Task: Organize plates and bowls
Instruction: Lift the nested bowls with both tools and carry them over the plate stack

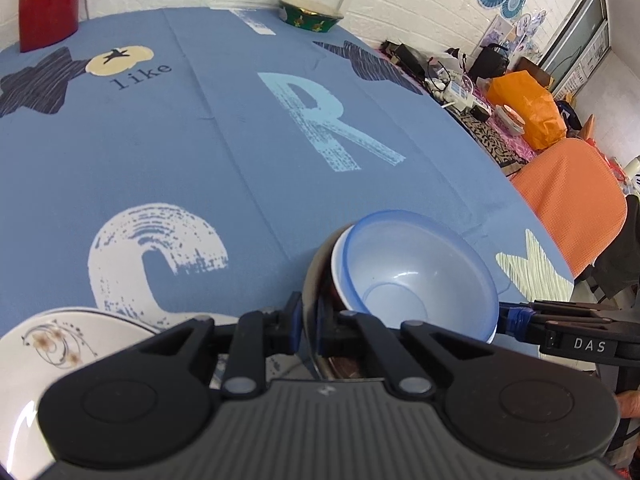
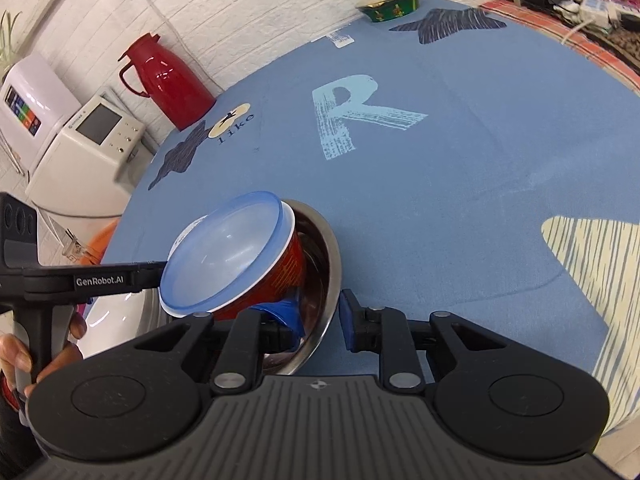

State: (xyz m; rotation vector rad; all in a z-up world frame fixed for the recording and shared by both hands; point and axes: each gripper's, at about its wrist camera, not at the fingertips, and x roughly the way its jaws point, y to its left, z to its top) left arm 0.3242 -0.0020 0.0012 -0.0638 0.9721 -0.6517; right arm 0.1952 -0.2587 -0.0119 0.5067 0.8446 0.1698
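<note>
- You are stacking bowls. A blue plastic bowl point(image 1: 416, 276) sits in a red bowl point(image 2: 286, 276), and both sit tilted in a shiny metal bowl point(image 2: 320, 280). The stack is near your edge of the blue tablecloth point(image 1: 240, 140).
- Your left gripper point(image 1: 308, 330) is pinching the rim of the metal bowl, one finger inside and one outside.
- Your right gripper point(image 2: 320, 320) is around the metal bowl's rim too. One blue pad touches the inside, but the other pad stands apart from the wall, so it looks open. I am not fully sure, because the rim hides part of it.
- I think the stack is tipped up and being carried or set down. Next you likely need to lay it flat so the inner bowls do not slide out. Keep the left pinch tight.
- A green bowl point(image 1: 310, 14) waits far off at the back of the table. It has not been stacked yet.
- The left camera shows a white flowered plate point(image 1: 52, 344) right beside the stack. The right camera shows only a white edge there.
- The right camera shows the red bowl's side and your hand point(image 2: 24, 360) on the left handle. The left camera hides the red bowl.
- A red jug point(image 2: 168, 80) stands at the back of the table.
</note>
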